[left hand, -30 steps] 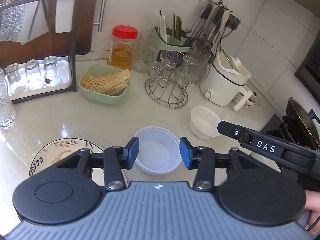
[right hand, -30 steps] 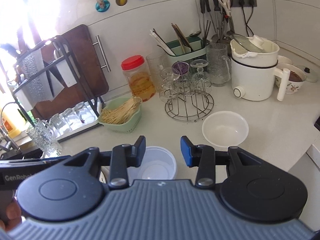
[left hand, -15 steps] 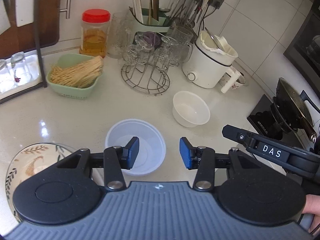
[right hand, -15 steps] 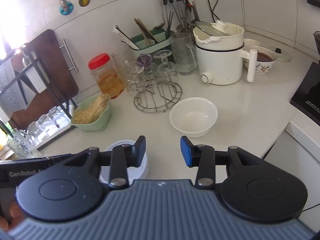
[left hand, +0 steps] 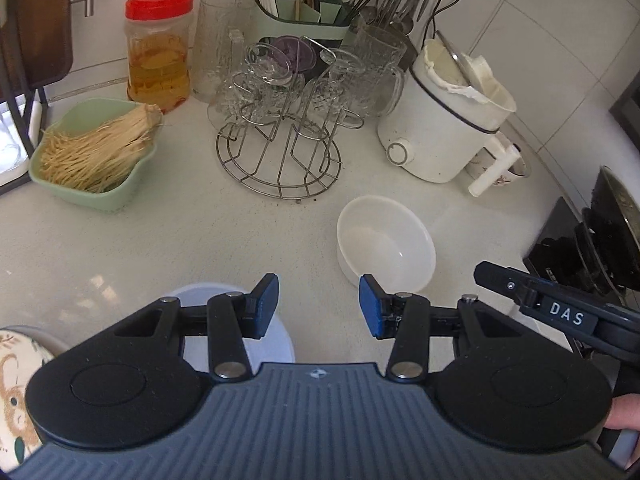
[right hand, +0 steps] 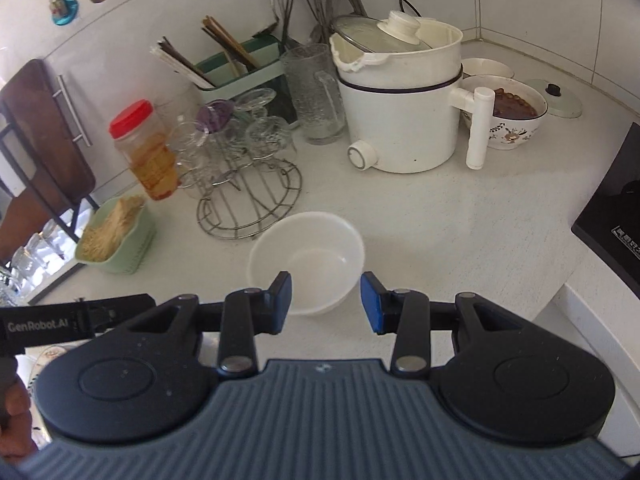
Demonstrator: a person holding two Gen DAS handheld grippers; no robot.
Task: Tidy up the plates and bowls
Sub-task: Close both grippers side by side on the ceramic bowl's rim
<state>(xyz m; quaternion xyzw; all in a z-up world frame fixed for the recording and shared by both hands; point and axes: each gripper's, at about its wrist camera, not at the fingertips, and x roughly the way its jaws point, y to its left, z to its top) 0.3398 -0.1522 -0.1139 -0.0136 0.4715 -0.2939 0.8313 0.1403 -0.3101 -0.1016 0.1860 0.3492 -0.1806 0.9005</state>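
A plain white bowl stands upright on the pale counter, in front of the wire glass rack. My left gripper is open and empty, just left of and nearer than that bowl. Under its left finger lies a translucent plastic bowl, mostly hidden. A patterned plate shows at the bottom left edge. My right gripper is open too, hovering over the near rim of the white bowl without touching it. The right gripper's body reaches in from the right of the left wrist view.
Behind stand a wire rack of glasses, a green basket of noodles, a red-lidded jar, a utensil holder and a white electric pot. A patterned bowl of food sits right of it. A black stove borders the counter's right end.
Both grippers have travelled right and slightly down along the counter. The translucent bowl slid from between the left fingers to under them; the white bowl now sits close before both grippers. Jaw gaps look unchanged.
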